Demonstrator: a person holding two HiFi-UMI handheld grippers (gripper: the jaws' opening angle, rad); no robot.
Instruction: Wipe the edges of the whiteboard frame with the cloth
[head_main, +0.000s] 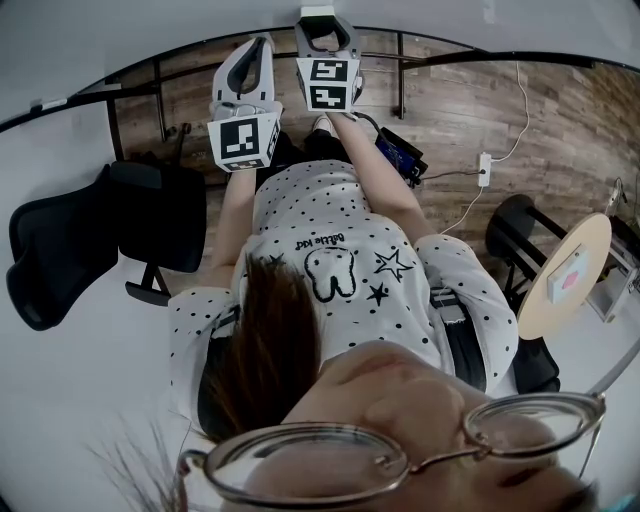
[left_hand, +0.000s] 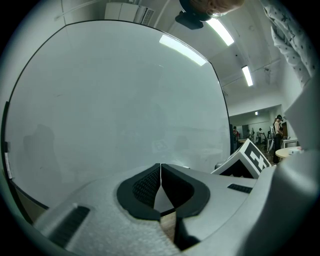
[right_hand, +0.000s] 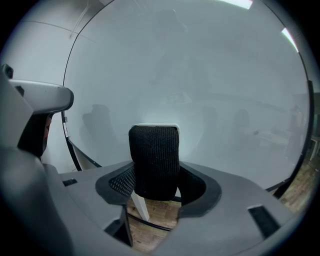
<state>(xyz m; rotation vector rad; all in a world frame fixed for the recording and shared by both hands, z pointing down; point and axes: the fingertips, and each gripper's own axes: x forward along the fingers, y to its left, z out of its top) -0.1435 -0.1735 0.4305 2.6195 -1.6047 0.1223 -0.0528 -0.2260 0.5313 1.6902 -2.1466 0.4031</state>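
The whiteboard (head_main: 450, 20) stands in front of me, and its black frame (head_main: 480, 55) arcs across the top of the head view. My left gripper (head_main: 258, 48) points at the board's lower edge. In the left gripper view its jaws (left_hand: 160, 172) are shut with nothing between them, and the board (left_hand: 115, 100) fills the view. My right gripper (head_main: 318, 18) reaches further up, past the frame line. It (right_hand: 156, 186) is shut on a folded black knit cloth (right_hand: 154, 155) that stands up towards the board (right_hand: 200, 75). The frame (right_hand: 65, 127) shows at the left.
A black office chair (head_main: 60, 250) stands at my left. At the right a round wooden table (head_main: 565, 275) stands on the wood floor, where a power strip (head_main: 484, 168) with its cable also lies. A dark device (head_main: 400, 152) lies near my feet. People (left_hand: 277, 127) stand far off.
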